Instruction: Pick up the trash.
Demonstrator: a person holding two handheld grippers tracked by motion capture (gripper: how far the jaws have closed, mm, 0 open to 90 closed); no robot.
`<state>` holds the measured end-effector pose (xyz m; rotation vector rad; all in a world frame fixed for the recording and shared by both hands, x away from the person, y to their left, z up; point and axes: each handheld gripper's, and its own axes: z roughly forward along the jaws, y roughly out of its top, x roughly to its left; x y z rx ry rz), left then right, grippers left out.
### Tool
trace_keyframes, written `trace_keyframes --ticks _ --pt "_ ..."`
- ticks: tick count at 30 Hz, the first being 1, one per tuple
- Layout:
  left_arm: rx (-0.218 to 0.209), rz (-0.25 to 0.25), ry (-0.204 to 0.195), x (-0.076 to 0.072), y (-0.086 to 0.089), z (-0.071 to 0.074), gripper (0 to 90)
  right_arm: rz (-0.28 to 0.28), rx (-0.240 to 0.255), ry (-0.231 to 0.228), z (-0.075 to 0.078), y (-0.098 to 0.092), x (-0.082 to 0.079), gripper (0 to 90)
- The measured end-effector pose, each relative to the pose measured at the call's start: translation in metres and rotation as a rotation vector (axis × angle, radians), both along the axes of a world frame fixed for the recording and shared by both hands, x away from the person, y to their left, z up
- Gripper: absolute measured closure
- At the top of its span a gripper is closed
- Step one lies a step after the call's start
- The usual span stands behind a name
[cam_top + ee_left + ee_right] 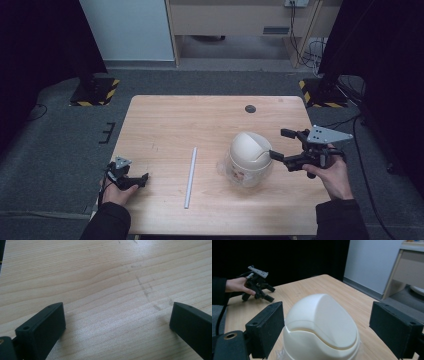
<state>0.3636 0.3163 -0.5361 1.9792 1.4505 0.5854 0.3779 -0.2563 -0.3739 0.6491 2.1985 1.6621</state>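
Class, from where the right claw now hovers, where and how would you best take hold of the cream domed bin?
Probably grip the domed lid across its two rounded flanks, coming from the table's right side, where the right claw is already open and lined up. The dome narrows upward, so close low, near the seam above the clear body, to lessen slipping. The left claw rests far off on the table.

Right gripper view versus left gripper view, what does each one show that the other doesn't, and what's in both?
Right gripper view alone: the cream domed plastic bin between the open right gripper, clear plastic film at its base, and the left gripper held in a hand farther off. Left gripper view alone: faint dark scuff marks on the wood between its open jaws. Shared: the light wooden table.
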Motion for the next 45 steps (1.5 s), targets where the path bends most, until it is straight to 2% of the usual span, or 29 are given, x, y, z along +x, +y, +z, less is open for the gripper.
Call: trace_keyframes --ticks 6,13,17,19,20,26,31,34,45 --pt "0.000 0.000 0.000 0.000 0.000 0.000 0.0 0.041 -0.006 0.024 -0.005 0.008 0.008 14.5" --pt "0.000 -0.001 0.000 0.000 0.000 0.000 0.0 0.060 0.002 0.047 -0.011 0.015 0.012 14.5" --pt "-0.001 -0.002 0.000 0.000 0.000 0.000 0.0 0.083 -0.036 0.072 -0.019 0.022 0.014 15.2" --pt "0.000 -0.002 0.000 0.000 0.000 0.000 0.0 0.085 -0.030 0.080 -0.021 0.023 0.014 15.5" --pt "-0.001 -0.002 0.000 0.000 0.000 0.000 0.0 0.087 -0.036 0.096 -0.025 0.023 0.015 15.6" --pt "-0.001 -0.002 0.000 0.000 0.000 0.000 0.0 0.093 -0.058 0.127 -0.033 0.025 0.016 15.6" --pt "-0.001 -0.002 0.000 0.000 0.000 0.000 0.0 0.100 -0.060 0.131 -0.035 0.028 0.016 15.5" --pt "-0.001 -0.002 -0.001 0.000 0.000 0.000 0.0 0.105 -0.078 0.138 -0.037 0.029 0.017 15.5" --pt "-0.001 -0.002 0.000 0.000 0.000 0.000 0.0 0.104 -0.064 0.181 -0.047 0.033 0.019 15.6"
